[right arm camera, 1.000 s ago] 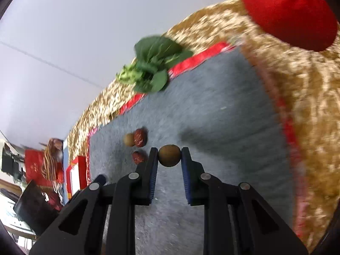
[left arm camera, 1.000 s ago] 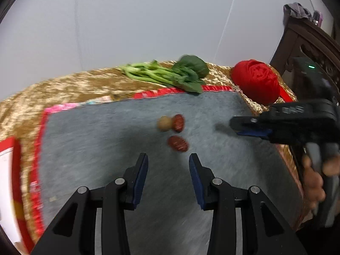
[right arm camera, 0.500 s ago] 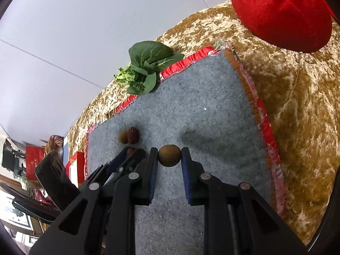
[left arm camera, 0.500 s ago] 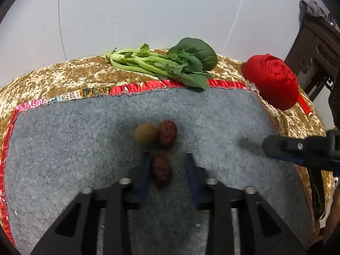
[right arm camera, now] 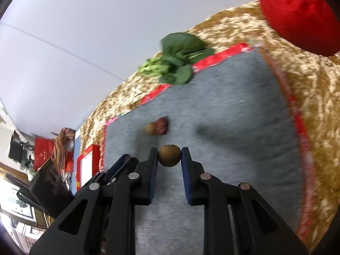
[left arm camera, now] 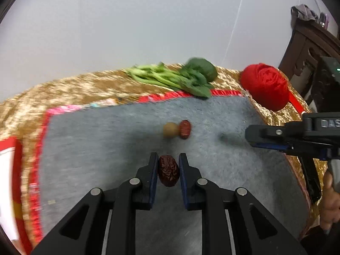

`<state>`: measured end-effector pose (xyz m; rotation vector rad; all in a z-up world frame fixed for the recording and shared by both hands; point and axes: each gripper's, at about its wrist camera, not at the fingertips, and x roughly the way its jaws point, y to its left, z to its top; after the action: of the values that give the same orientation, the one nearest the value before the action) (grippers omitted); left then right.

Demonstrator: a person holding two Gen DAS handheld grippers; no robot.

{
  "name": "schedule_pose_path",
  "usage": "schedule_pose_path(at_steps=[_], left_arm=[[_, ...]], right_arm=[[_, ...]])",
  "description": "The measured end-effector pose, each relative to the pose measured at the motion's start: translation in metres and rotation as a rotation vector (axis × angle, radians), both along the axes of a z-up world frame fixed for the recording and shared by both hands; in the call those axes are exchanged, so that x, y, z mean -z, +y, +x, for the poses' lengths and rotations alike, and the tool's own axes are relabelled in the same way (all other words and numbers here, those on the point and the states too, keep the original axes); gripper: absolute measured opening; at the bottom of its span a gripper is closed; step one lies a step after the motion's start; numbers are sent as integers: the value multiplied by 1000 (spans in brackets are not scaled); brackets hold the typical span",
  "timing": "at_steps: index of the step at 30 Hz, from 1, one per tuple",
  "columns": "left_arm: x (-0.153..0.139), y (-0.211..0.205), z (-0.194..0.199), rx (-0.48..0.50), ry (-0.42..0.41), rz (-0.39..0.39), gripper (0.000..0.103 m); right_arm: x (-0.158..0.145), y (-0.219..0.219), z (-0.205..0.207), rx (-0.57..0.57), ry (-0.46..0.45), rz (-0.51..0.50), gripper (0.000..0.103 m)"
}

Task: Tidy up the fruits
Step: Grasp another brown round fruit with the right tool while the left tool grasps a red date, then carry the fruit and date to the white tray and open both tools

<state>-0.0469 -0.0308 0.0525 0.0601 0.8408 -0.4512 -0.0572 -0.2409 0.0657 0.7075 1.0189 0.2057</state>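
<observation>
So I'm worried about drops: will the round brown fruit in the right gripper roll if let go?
Probably. The brown fruit looks nearly spherical and smooth, held only at two small contacts by the right gripper. The fuzzy grey mat may slow it.

Wrinkled, glossy date at six o'clock; fuzzy matt grey mat; shimmering gold velvet cloth; plush red cushion at two o'clock.

A wrinkled dark-red date sits upright between two blue finger pads, a round brown longan is pinched likewise in the other view, while a second red date and a tan longan lie touching on the grey mat.
</observation>
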Motion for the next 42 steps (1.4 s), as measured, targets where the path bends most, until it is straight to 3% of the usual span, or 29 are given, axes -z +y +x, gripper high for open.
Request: schedule_pose_path(at_steps=[7, 15, 20, 25, 29, 37, 42], left_arm=[[-22, 64, -23, -143, -20, 29, 18], [-44, 168, -60, -397, -51, 80, 18], [-40, 228, -70, -554, -40, 120, 18], [-23, 271, -68, -639, 45, 155, 18], [-11, 289, -65, -656, 113, 119, 18], [-9, 283, -63, -664, 129, 158, 18], [-15, 285, -65, -700, 104, 181, 19]], right_arm=[[-5, 79, 9, -126, -31, 12, 24], [-14, 201, 11, -329, -106, 49, 24], [-11, 268, 5, -460, -138, 70, 24], [6, 320, -7, -582, -114, 40, 24], [16, 338, -12, -631, -96, 29, 24], [22, 340, -11, -623, -64, 52, 24], [14, 328, -8, -595, -83, 91, 30]])
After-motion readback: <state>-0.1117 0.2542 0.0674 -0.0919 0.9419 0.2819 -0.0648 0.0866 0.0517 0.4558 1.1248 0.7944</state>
